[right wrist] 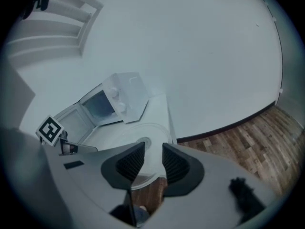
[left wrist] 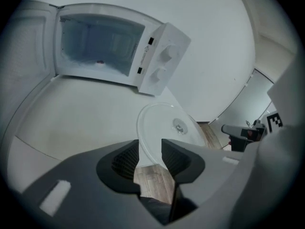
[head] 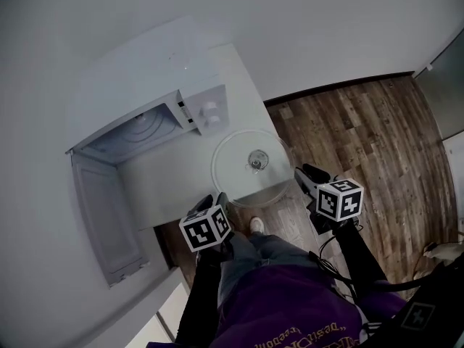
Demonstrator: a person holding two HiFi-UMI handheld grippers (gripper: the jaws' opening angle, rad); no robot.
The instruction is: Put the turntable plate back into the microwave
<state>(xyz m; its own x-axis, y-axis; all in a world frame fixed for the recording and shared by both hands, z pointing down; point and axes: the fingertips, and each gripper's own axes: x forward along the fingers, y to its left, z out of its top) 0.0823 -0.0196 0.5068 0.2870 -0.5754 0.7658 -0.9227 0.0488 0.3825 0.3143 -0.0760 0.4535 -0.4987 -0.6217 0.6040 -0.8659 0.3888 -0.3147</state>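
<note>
**Taking the plate's rim from both sides**

The turntable plate (head: 251,167) is lying flat at the near corner of the worktop (head: 174,187), just beside the open microwave (head: 156,104). The left tool (head: 214,200) and the right tool (head: 307,174) are hovering at its near rim, both released and empty. Each should be seating well onto the rim, on opposite sides, and keeping the glass level.
</note>
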